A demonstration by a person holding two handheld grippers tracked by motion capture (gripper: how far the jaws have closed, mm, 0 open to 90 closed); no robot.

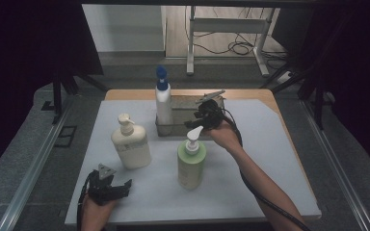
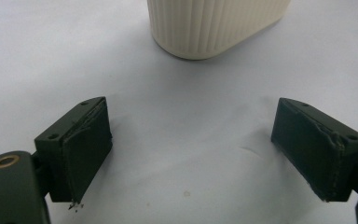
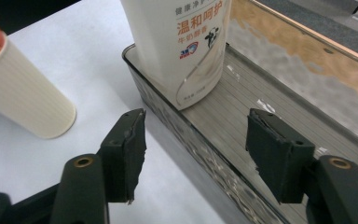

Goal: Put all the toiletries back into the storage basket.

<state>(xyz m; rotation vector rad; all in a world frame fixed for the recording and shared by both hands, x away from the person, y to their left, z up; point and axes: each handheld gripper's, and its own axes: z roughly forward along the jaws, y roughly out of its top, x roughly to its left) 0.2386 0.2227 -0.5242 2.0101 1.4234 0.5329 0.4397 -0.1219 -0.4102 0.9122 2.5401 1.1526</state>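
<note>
Nearest the camera, the left gripper (image 1: 107,185) rests at the front edge of the white surface (image 1: 250,192), its fingers (image 2: 81,149) spread wide with nothing between them. Just ahead of it stands a cream pump bottle (image 1: 131,143), ribbed down its side. To its right stands a green pump bottle (image 1: 191,161), round with a white pump head, between the near edge and the right gripper (image 1: 207,113).

That gripper hangs over the front wall of a shallow metal tray (image 1: 183,126) with a brushed, striped floor, at the back of the surface. Its fingers (image 3: 126,151) are released and grip nothing. In the right gripper view they straddle the tray's near rim. A tall white bottle (image 1: 163,103) with a blue cap stands upright in the tray's left end. It is smooth, with printed lettering, and lies just beyond the fingers without touching them.
</note>
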